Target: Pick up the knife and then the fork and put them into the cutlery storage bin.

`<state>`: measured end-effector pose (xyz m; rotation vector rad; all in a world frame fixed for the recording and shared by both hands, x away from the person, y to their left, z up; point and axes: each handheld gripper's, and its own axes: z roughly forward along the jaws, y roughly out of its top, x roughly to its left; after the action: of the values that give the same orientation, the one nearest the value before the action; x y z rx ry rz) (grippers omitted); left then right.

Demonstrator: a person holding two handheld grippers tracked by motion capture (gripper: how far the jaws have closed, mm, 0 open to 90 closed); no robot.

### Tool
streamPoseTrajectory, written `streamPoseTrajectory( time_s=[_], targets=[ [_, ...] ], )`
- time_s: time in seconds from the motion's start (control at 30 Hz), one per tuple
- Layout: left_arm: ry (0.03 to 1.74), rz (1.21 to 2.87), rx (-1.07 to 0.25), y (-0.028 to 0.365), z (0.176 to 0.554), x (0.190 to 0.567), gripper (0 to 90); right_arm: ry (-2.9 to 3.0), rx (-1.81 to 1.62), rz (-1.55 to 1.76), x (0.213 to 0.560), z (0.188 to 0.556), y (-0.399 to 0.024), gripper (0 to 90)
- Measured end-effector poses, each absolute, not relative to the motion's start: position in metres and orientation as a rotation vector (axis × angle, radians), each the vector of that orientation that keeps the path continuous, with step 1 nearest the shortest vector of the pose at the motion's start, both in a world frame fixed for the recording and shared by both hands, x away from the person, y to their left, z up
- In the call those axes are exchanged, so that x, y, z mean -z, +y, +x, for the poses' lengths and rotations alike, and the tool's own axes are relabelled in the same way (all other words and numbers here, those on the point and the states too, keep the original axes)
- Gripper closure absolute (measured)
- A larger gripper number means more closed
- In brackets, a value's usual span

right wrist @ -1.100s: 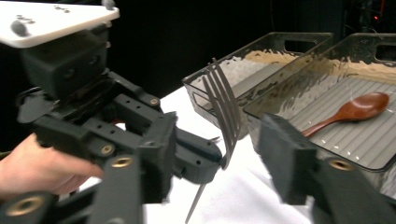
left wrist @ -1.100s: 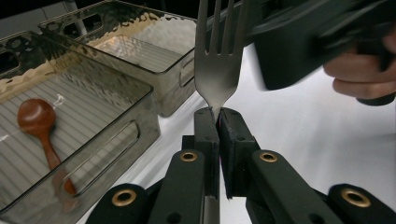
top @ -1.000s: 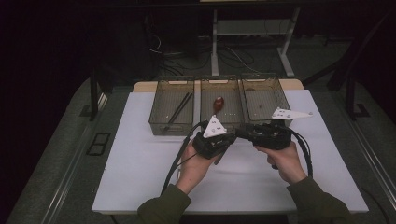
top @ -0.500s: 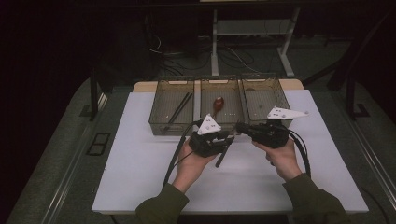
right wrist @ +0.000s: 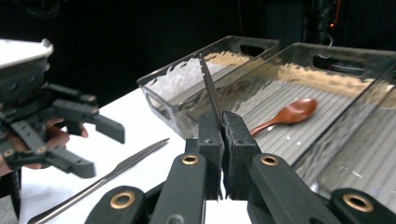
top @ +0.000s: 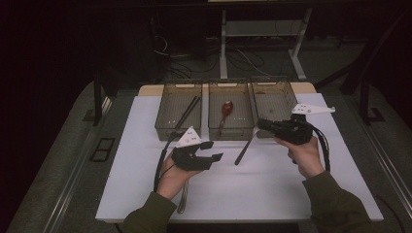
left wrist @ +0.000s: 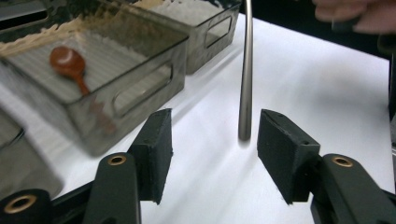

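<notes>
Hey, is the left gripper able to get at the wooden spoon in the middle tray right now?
Probably yes. The left gripper is open with nothing held, and the middle tray is open-topped, the wooden spoon lying uncovered. The knife hanging from the right gripper crowds the path slightly.

the left gripper [top: 214, 151] sits in the left hand [top: 174, 171], palm up, low over the near middle of the desk, its grey plate on top. its fingers [left wrist: 156, 148] point toward the right hand and stand apart; they have just been opening, and they press on nothing. the left forearm, in a green sleeve, comes in from the bottom edge. the right gripper [top: 260, 124] is held higher in the right hand [top: 305, 154], pointing left and roughly level, cable looping back over the wrist. its fingers [right wrist: 211, 140] are pressed together on a knife [top: 245, 147]. the two grippers are apart, facing each other.
</notes>
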<state>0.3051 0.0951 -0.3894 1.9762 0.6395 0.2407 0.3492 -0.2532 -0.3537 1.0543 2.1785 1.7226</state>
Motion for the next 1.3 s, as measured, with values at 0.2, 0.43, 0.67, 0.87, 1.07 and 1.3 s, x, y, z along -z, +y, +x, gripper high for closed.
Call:
streamPoseTrajectory(
  time_s=[0.2,0.43,0.67,0.87,1.07,1.3],
  targets=[
    [0.656,1.971,-0.227,0.118,0.295,0.398,37.2,2.141,-1.708,1.076,0.339,0.361,-0.269,86.1],
    [0.669,1.953,-0.217,0.137,0.285,0.406,30.1,2.102,-1.702,1.1,0.325,0.376,-0.287,86.1],
    [0.673,1.942,-0.231,0.152,0.277,0.413,21.3,2.073,-1.676,1.128,0.314,0.393,-0.301,86.1],
    [0.687,1.958,-0.252,0.161,0.273,0.422,14.2,2.036,-1.664,1.182,0.308,0.411,-0.316,86.1],
    [0.711,1.96,-0.267,0.161,0.275,0.423,6.3,1.982,-1.647,1.221,0.299,0.427,-0.332,86.1],
    [0.732,1.974,-0.249,0.16,0.277,0.425,0.0,1.916,-1.608,1.302,0.301,0.446,-0.35,86.1]
  ],
)
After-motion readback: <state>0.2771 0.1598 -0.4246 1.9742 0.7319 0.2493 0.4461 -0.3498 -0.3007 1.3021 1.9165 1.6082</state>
